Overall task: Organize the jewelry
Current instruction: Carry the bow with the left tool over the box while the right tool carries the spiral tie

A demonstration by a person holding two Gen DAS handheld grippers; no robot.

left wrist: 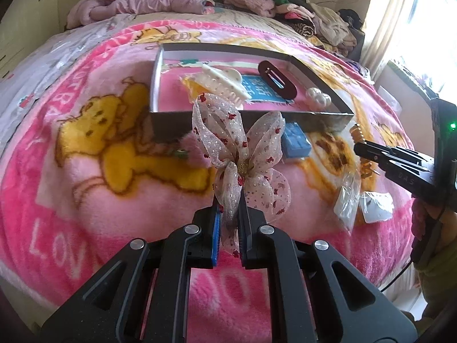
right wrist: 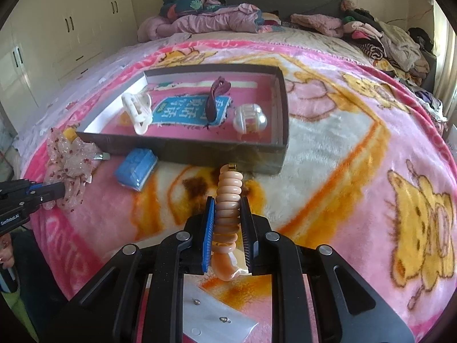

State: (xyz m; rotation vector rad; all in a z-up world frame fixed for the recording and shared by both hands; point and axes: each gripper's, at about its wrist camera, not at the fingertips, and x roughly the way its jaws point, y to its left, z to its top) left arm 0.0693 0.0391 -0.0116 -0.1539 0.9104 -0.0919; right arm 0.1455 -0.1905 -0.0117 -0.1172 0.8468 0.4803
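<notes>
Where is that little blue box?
The blue box lies on the pink blanket, just outside the tray's near wall, between the held bow and bracelet.

Our right gripper (right wrist: 227, 217) has its jaws clamped on a peach ringed hair clip (right wrist: 228, 200). At twelve o'clock sits the dark box (right wrist: 281, 143) — white claw clip (right wrist: 138, 111) inside. At nine o'clock, our left gripper (right wrist: 61, 190) pinches a sheer bow (right wrist: 68, 157).
</notes>
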